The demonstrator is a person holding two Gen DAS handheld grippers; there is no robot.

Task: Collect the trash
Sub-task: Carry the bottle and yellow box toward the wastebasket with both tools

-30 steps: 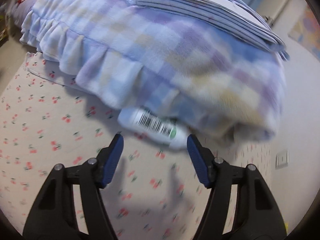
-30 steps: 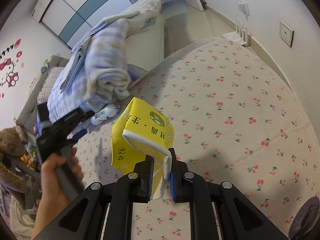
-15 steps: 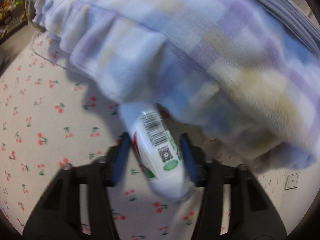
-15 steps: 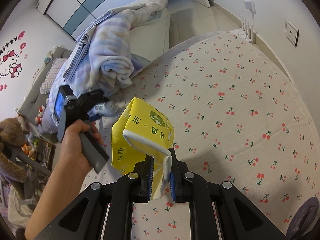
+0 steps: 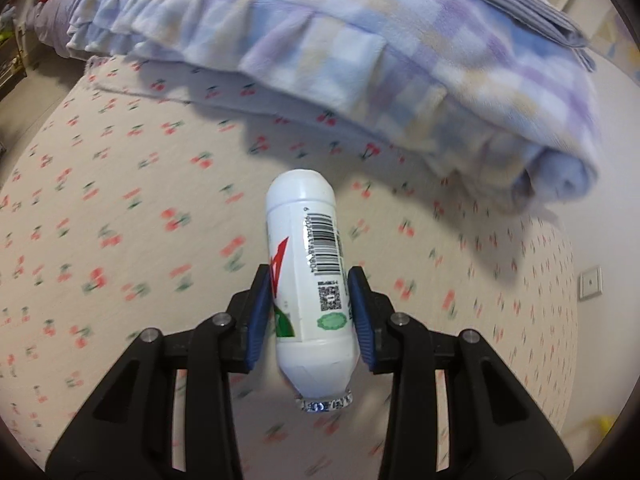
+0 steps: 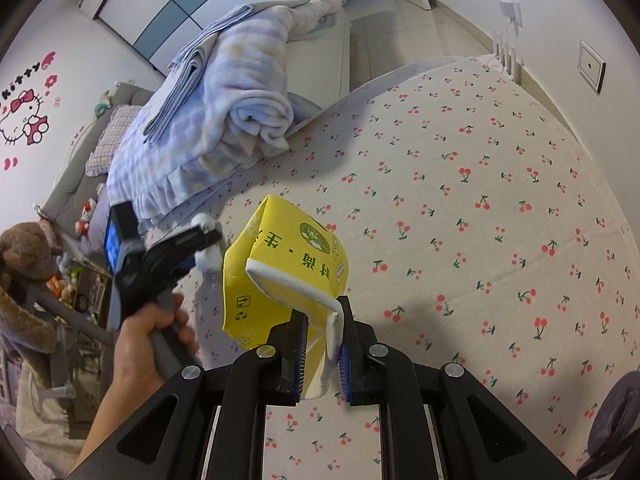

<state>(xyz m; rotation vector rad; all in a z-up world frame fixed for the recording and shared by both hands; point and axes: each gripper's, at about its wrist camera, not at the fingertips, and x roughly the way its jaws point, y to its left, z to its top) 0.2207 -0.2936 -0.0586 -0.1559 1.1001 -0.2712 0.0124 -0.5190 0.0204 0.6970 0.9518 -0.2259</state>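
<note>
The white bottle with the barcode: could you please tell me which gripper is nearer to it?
Left. The left gripper has the white bottle between its closing fingers; the right gripper, shut on the yellow bag, is apart from it.

The left tool (image 5: pixel 310 312) points steeply down, its blue pads (image 5: pixel 260 312) closing on the sides of a white bottle (image 5: pixel 308 280) that sits between them, neck toward the camera. A bare hand (image 6: pixel 150 344) grips this tool's grey handle from below, forearm running down to the lower left of the right wrist view. The right tool (image 6: pixel 322 352), also angled down, is clamped tight on the white edge of a yellow bag (image 6: pixel 280 276), to the right of the left hand.
</note>
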